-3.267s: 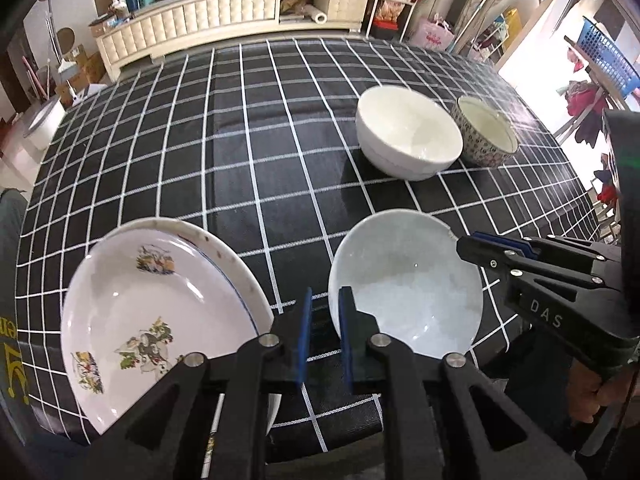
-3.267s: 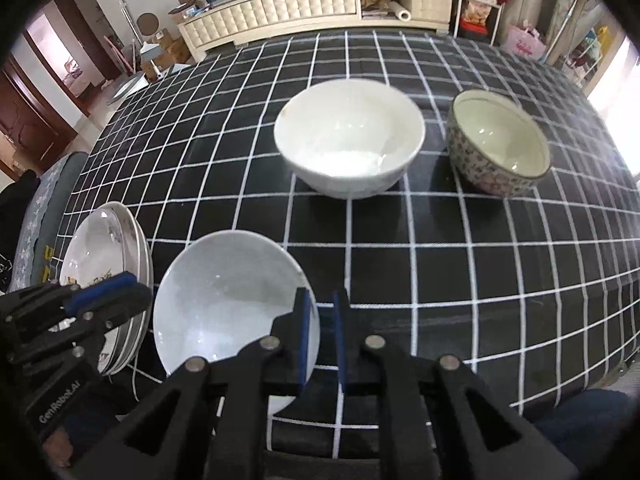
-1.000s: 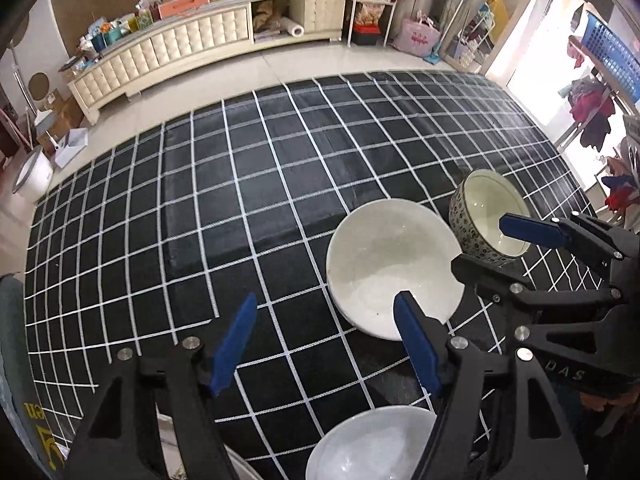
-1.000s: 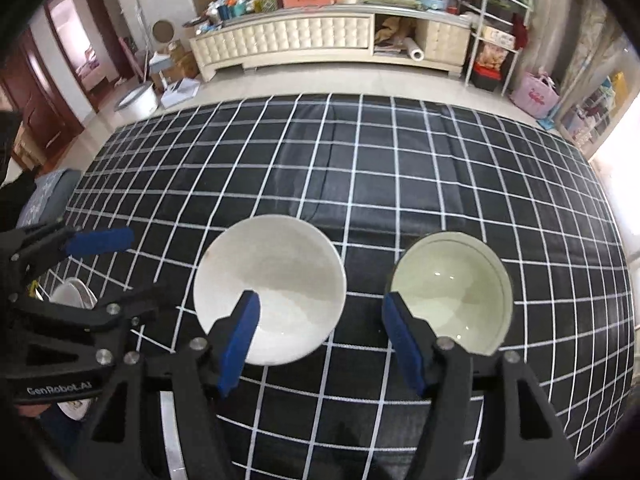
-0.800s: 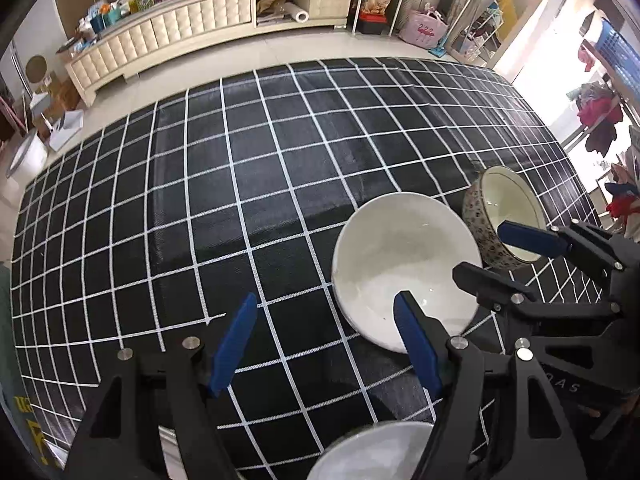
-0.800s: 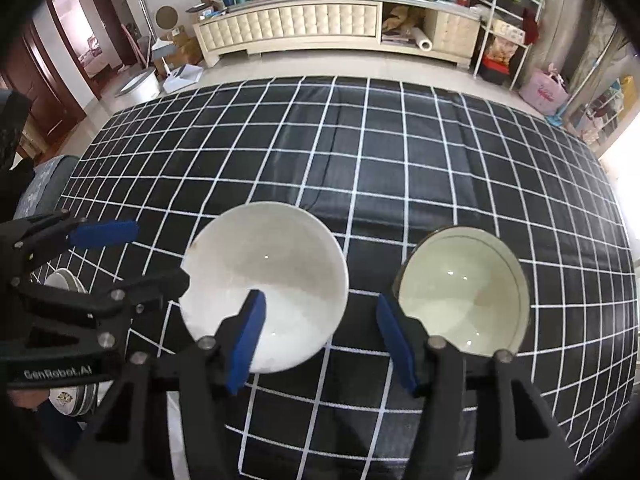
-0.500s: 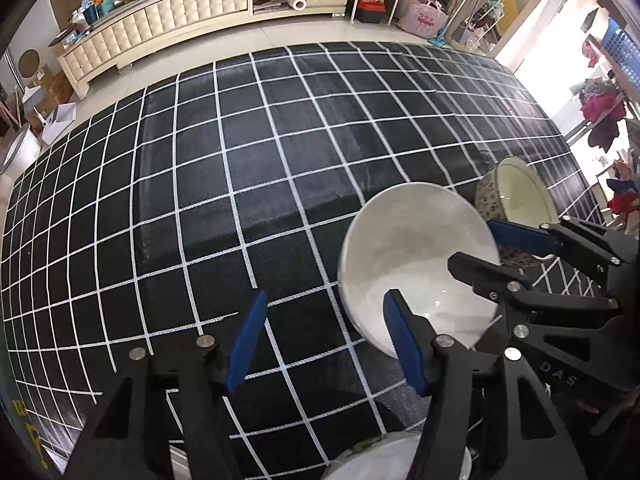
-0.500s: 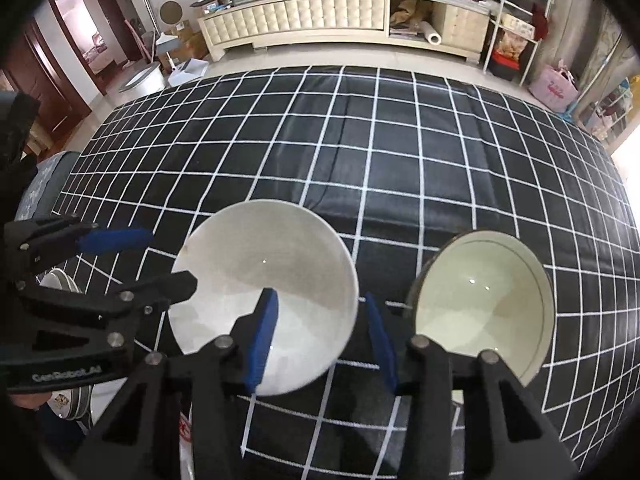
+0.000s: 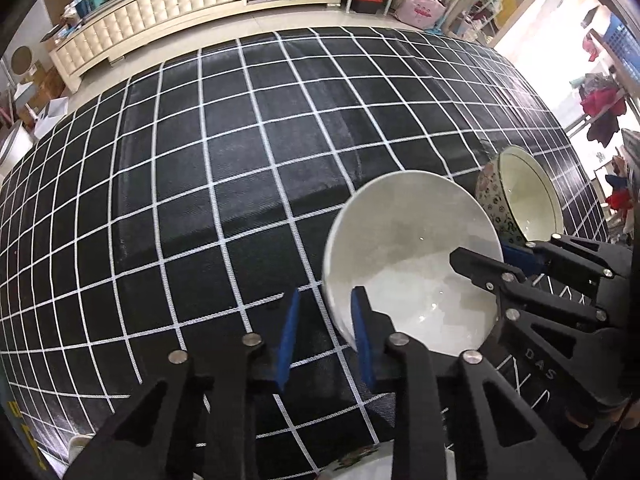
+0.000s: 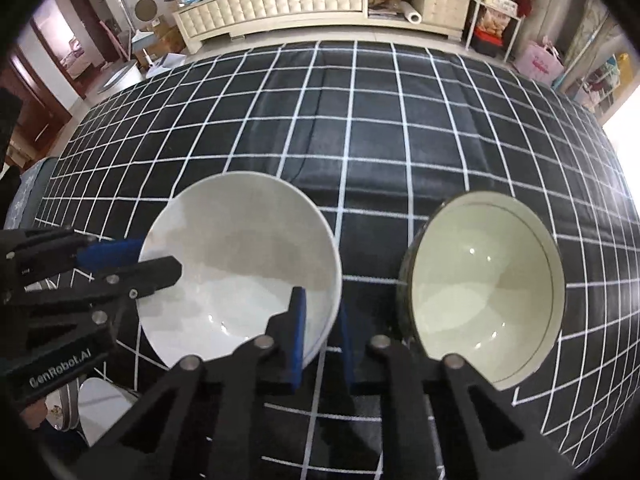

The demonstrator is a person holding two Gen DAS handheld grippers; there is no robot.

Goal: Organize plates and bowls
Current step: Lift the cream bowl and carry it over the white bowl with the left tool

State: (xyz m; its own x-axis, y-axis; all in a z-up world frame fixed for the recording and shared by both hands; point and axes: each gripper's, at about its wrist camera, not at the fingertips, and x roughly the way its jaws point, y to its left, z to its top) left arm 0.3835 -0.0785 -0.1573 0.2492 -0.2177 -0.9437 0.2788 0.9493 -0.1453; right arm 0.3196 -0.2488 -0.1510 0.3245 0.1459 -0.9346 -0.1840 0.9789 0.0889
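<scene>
Black grid-checked tablecloth (image 9: 240,168) carries the white bowl (image 10: 240,264), beside a patterned bowl (image 10: 484,300). Left gripper (image 9: 325,334) and right gripper (image 10: 322,330) each straddle its near rim, fingers part-closed, seemingly not yet clamped. Next: pinch, lift, stack.

Both wrist views close above, angled down, sharing the white bowl (image 9: 412,256) (image 10: 240,264).
</scene>
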